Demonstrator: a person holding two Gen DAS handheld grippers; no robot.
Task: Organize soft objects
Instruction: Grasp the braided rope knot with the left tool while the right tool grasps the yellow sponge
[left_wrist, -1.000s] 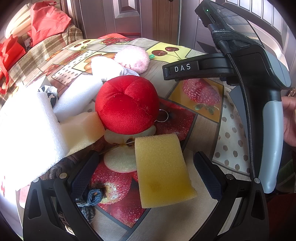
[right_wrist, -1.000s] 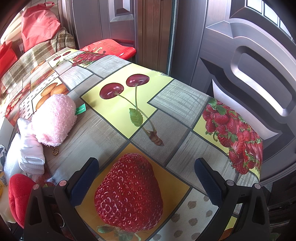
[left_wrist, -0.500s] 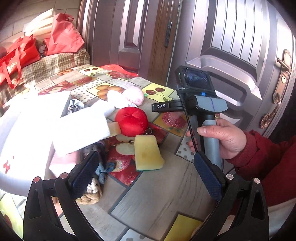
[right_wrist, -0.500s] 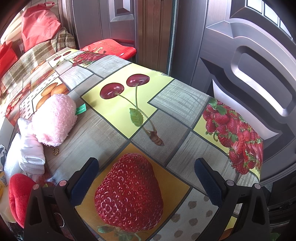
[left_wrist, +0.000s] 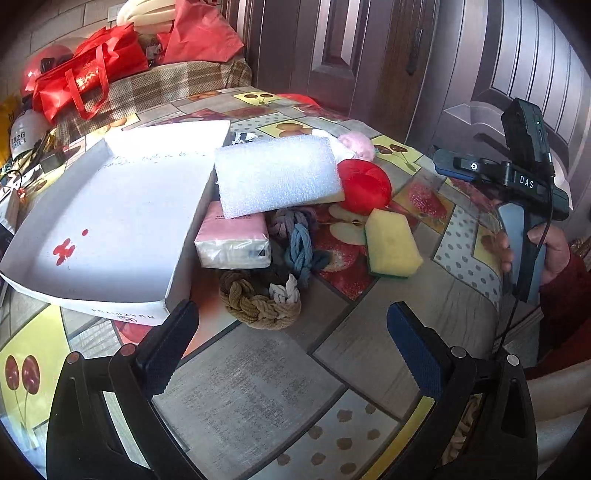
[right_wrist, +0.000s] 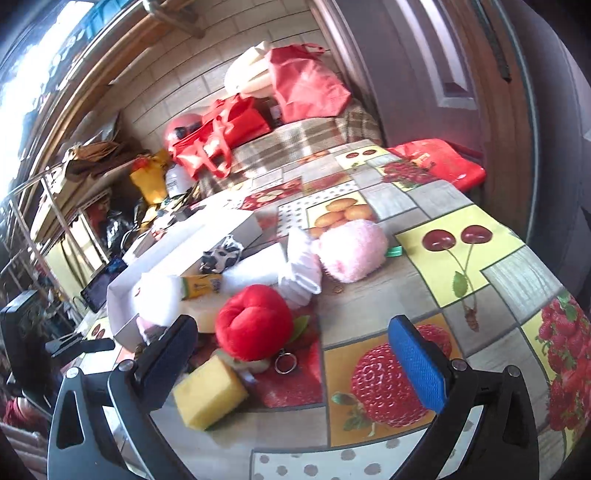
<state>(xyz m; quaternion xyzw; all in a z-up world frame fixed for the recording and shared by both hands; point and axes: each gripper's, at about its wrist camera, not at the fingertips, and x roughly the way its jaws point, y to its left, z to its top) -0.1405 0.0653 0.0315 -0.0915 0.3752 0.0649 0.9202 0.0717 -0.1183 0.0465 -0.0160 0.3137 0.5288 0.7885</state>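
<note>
my left gripper (left_wrist: 291, 332) hangs released above the table (left_wrist: 258, 387), jaws wide, nothing between them. ahead of it the yellow sponge (left_wrist: 391, 243) lies flat on the cloth, its long axis running away from me and leaning a little left. one white foam block (left_wrist: 277, 177) sits long side across the view, resting on a pink tissue pack (left_wrist: 232, 240) and against the white box (left_wrist: 107, 221). one red plush ball (left_wrist: 365, 186) is just behind the sponge, one pink fluffy toy (left_wrist: 356, 144) further back. i count three knotted ropes (left_wrist: 258, 302), tan, blue and purple, bunched beside the tissue pack. my right gripper (right_wrist: 291, 354) is also released and empty, tilted down toward the plush ball and sponge. the hand (left_wrist: 550, 251) on its handle shows at the right of the left view, sleeve dark red.
</note>
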